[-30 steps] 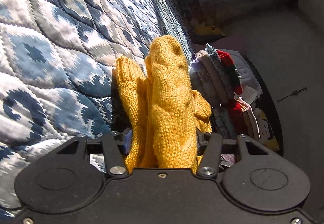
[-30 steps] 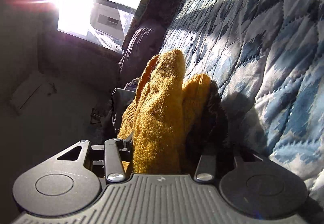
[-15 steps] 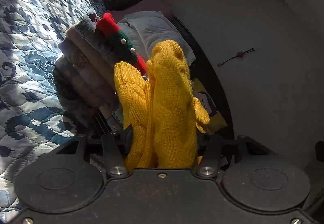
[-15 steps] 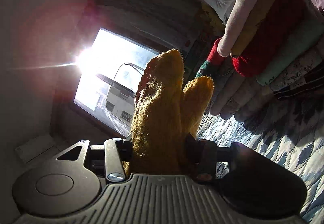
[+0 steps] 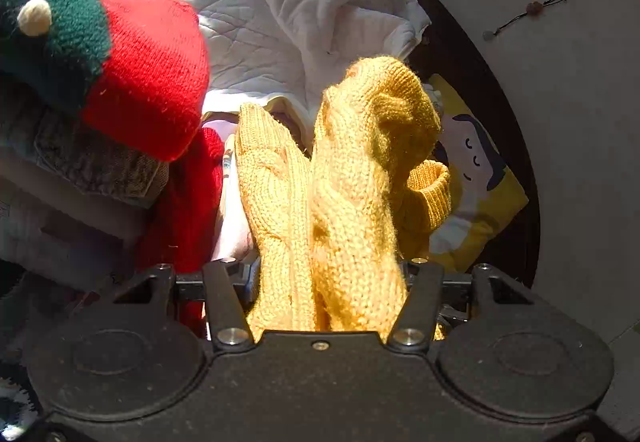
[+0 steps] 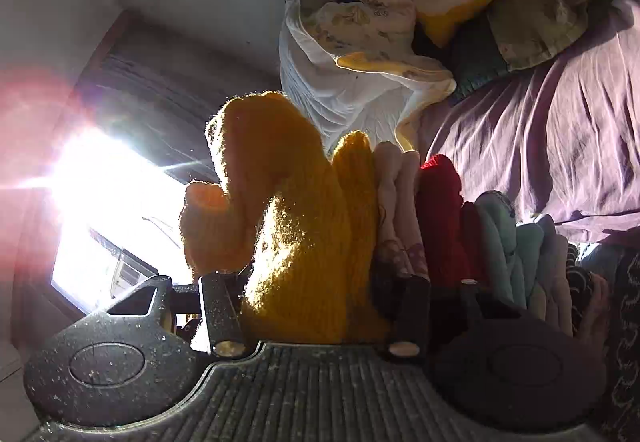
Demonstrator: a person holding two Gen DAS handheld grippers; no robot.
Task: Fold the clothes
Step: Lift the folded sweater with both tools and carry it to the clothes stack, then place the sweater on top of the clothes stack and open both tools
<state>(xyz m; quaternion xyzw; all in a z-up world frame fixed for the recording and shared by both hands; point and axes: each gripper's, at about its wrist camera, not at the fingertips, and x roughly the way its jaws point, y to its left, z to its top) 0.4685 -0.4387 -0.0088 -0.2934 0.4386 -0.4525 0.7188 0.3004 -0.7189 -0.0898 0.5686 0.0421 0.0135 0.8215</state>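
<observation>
A folded yellow cable-knit sweater (image 5: pixel 340 194) fills the gap of my left gripper (image 5: pixel 324 282), which is shut on it; one ribbed cuff hangs out at the right. In the right wrist view the same yellow sweater (image 6: pixel 304 242) is backlit and my right gripper (image 6: pixel 316 298) is shut on it. The sweater sits right against a stack of folded clothes (image 6: pixel 452 218). In the left wrist view that stack of folded clothes (image 5: pixel 88 162) rises at the left, topped by a red and green knit (image 5: pixel 132 74).
A white quilted blanket (image 5: pixel 296 10) and a yellow cartoon pillow (image 5: pixel 480 178) lie behind the sweater, bounded by a dark curved bed frame (image 5: pixel 516 146) and a pale wall. A purple sheet (image 6: pixel 540 138), floral pillows (image 6: pixel 360 18) and a glaring window (image 6: pixel 108 210) appear in the right wrist view.
Both grippers have carried the yellow sweater away from the blue patterned quilt and over to the stack of folded clothes, which is now much nearer. Both stay shut on the sweater.
</observation>
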